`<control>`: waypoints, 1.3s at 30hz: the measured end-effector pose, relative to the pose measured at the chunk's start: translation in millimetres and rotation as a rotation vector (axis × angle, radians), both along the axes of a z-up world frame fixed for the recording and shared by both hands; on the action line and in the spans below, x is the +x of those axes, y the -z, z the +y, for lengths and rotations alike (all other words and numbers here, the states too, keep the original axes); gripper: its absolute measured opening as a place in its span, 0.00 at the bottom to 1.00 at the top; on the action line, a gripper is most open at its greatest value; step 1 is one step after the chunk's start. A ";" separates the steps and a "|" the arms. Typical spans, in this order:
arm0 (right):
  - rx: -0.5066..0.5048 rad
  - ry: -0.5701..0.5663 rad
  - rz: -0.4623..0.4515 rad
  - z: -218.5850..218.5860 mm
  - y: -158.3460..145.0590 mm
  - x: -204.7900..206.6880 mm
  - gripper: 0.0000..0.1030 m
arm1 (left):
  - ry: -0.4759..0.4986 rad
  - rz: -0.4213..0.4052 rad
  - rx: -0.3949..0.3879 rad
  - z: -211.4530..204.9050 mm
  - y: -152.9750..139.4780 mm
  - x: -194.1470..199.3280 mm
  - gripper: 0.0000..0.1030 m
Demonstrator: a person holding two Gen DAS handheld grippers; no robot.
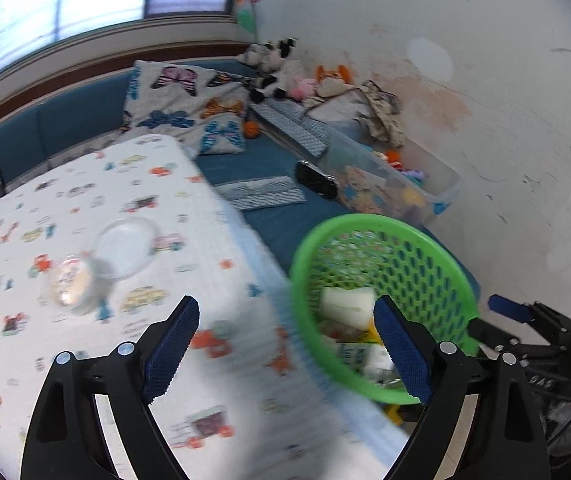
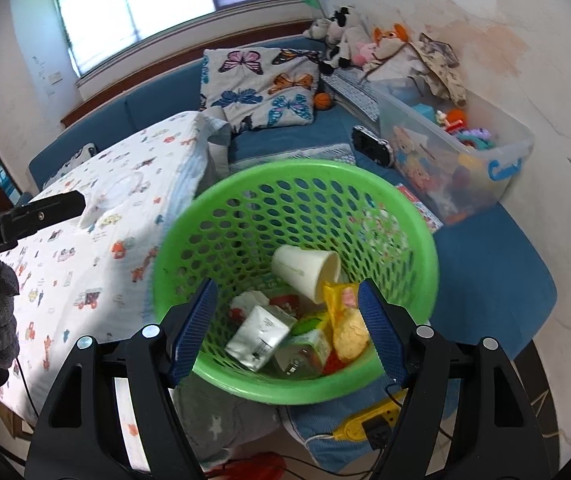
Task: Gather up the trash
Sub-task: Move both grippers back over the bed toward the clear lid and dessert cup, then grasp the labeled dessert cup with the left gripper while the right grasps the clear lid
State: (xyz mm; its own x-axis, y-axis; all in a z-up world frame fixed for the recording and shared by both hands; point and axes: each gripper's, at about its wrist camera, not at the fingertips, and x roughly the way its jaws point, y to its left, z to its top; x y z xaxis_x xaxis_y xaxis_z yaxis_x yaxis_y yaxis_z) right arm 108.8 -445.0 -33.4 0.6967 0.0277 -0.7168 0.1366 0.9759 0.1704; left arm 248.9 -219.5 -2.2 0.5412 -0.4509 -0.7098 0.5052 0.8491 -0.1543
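Left wrist view: the left tongs (image 1: 287,346) stand released, jaws wide apart with nothing between them, above a tabletop (image 1: 85,184) covered in a cloth printed with small vehicles. Ahead and to the left of these tongs, well apart from them, lie a clear lid (image 1: 125,248) and, touching its near edge, a small round cup (image 1: 70,286) that appears to lie on its side; motion blur hides any label. To the right, off the tabletop edge, a green basket (image 1: 417,240) hangs tilted toward the camera. Right wrist view: the right tongs (image 2: 287,326) reach over the basket's (image 2: 221,372) near rim, one finger seemingly outside the wall and one inside; whether they grip the rim cannot be told. Inside lie a white paper cup (image 2: 305,270) on its side, mouth to the right, a white carton (image 2: 259,332), a green carton (image 2: 305,346) and a yellow snack packet (image 2: 345,316); their print is unreadable. The left tool's body (image 2: 25,216), seen at the left, bears writing that looks like "GenRoboAI". Judgement: the cup and lid are the remaining trash, the left tongs are nearer, and the next move runs forward-left.
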 end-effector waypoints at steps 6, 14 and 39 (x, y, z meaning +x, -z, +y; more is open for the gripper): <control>-0.018 -0.077 -0.017 28.0 -14.8 25.2 0.71 | -0.114 -0.003 0.020 51.0 -1.6 17.8 0.84; -0.060 -0.225 -0.048 87.3 -34.4 77.2 0.71 | -0.287 0.001 0.028 117.6 0.0 39.5 0.84; -0.158 -0.606 0.080 220.5 36.0 239.7 0.83 | -0.509 0.090 -0.049 214.8 21.2 64.9 0.84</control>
